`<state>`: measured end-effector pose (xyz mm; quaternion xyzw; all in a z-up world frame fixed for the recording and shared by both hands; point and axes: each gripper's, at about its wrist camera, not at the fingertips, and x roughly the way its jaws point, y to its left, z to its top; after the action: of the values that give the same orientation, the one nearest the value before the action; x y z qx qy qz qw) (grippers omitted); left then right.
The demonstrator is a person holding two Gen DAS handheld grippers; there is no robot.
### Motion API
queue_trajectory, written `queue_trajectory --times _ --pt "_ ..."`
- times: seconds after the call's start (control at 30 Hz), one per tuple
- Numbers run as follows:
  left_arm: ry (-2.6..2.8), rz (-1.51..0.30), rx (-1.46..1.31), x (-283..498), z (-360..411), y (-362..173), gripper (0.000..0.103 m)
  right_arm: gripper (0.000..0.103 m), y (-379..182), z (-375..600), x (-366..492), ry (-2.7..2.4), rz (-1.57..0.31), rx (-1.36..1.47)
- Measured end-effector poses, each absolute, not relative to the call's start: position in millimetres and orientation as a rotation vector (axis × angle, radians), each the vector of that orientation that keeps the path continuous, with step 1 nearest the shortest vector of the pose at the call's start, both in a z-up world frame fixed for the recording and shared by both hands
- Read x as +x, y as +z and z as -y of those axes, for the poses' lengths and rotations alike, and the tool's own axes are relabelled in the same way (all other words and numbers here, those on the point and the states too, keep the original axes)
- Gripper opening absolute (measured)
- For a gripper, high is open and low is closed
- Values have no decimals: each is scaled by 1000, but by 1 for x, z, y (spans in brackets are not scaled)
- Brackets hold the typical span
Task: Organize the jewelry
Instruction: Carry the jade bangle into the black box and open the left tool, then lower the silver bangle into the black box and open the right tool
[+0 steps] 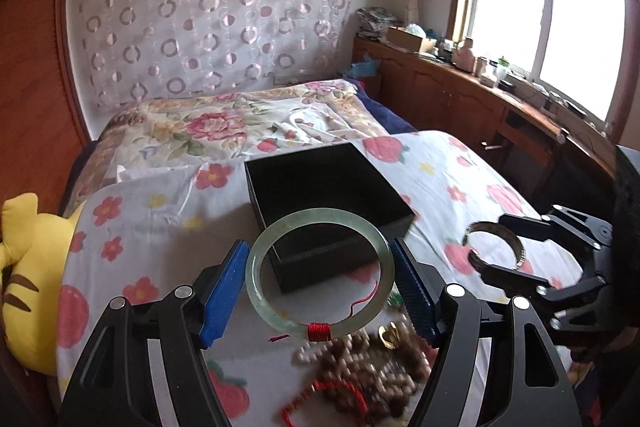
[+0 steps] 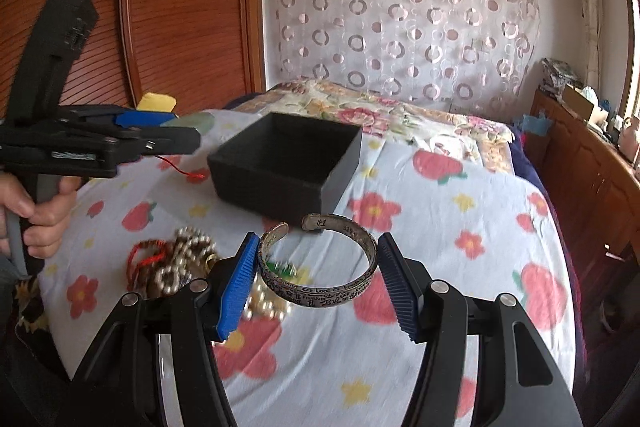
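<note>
Left gripper (image 1: 320,283) clamps the jade bangle (image 1: 320,273) flat (red wrap nearest); right gripper (image 2: 316,277) clamps the silver cuff (image 2: 320,263), gap facing the black box (image 2: 286,159) on the floral bedsheet (image 2: 460,227).

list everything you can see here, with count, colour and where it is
jade bangle: 1, pale green with red thread wrap, held between the left gripper's pads
silver cuff bracelet: 1, silver, engraved, held between the right gripper's pads
box: 1, black, open, on the bedspread ahead of both grippers
jewelry pile: 1 heap, beads and red cord, on the bedspread near the box
bedspread: 1, white with red flowers, over the bed
plush toy: 1, yellow, at the bed's left edge
left hand-held gripper: 1, black with blue pads
right hand-held gripper: 1, black with blue pads
</note>
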<state>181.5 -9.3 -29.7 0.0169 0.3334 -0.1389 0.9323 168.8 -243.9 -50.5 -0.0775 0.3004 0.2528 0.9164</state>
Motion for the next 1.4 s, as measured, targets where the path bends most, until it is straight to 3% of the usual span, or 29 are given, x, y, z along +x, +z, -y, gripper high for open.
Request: queue_trajectory --times 0.63,0.73,1.03,1.4 --pt "-253 -760 6 245 17 -52 69 63 -44 225 203 528 -617 -201" --pt "-249 -740 -12 242 11 -48 77 63 -45 220 209 532 -622 -203" --pt "-210 -682 -50 228 -17 -26 78 63 -43 202 227 553 -614 -215" --pt "-125 -613 -70 186 -62 -29 92 63 -46 163 263 573 -650 -257"
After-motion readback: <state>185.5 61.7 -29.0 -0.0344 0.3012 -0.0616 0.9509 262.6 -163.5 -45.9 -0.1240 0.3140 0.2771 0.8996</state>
